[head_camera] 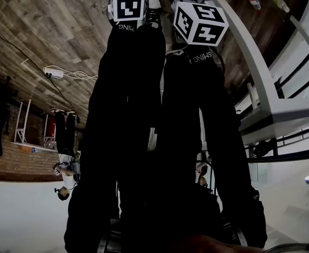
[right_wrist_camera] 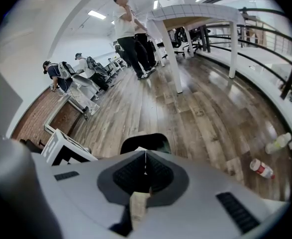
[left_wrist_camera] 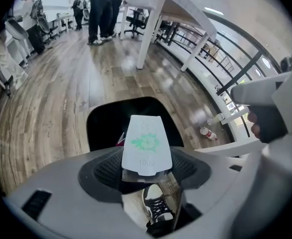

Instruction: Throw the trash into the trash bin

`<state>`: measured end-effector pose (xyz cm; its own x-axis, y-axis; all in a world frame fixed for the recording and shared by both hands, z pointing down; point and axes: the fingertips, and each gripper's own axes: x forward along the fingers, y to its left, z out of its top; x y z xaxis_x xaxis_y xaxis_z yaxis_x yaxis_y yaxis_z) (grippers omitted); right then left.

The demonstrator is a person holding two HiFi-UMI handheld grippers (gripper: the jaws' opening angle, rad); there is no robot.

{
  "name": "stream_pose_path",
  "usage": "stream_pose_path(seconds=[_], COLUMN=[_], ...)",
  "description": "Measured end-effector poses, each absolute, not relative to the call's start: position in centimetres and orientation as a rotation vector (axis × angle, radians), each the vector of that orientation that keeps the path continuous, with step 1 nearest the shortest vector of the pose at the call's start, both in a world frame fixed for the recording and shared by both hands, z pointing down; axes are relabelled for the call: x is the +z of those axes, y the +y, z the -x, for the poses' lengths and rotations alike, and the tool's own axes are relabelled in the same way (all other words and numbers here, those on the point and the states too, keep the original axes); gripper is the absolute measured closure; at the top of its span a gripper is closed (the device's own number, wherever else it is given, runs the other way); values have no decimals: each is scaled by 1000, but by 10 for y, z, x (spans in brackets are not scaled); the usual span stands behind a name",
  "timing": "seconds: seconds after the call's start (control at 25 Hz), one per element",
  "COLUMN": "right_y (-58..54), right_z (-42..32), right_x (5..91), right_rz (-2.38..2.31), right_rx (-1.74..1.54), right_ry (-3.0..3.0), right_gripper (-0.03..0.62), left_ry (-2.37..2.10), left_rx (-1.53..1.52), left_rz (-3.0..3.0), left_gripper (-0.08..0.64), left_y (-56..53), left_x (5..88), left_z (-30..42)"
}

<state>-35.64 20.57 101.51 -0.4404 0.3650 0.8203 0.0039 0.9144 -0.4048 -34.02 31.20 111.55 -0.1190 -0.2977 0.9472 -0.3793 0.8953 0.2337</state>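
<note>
Wood floor (left_wrist_camera: 61, 108), open room. Left hand-held gripper (left_wrist_camera: 146, 172) is clamped on a white paper cup (left_wrist_camera: 146, 143) with green print, held over the mouth of the black bin (left_wrist_camera: 103, 126). Right hand-held gripper (right_wrist_camera: 146, 171) has its jaws pressed together, nothing between them. A bottle (right_wrist_camera: 261, 168) lies on the floor well apart from the bin.

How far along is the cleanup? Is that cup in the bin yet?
Not yet. The left gripper is shut on a white cup held over the open black bin. Something red shows inside the bin, perhaps trash already dropped. The right gripper is shut and empty. A red-labelled bottle and a clear bottle lie on the floor, left to collect.
</note>
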Motion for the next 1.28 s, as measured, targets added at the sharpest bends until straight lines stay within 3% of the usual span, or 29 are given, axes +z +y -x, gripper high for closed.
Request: stream_pose_path(seconds=[0.84,1.08,1.28], right_y=[190,191,184], right_z=[348,334,326], right_x=[997,953,877], right_rz=[248,252,250], right_rx=[451,465,497], right_ry=[-2009,-2024,-2087], right_gripper=[577,577,577], left_ry=[-1807,-1880,-2001], left_rx=[17,-6,-20], left_rz=[-576,-552,-568], left_gripper=[270,270,278], left_y=[298,298,279], left_x=[1087,1031,935], left_z=[333,333,341])
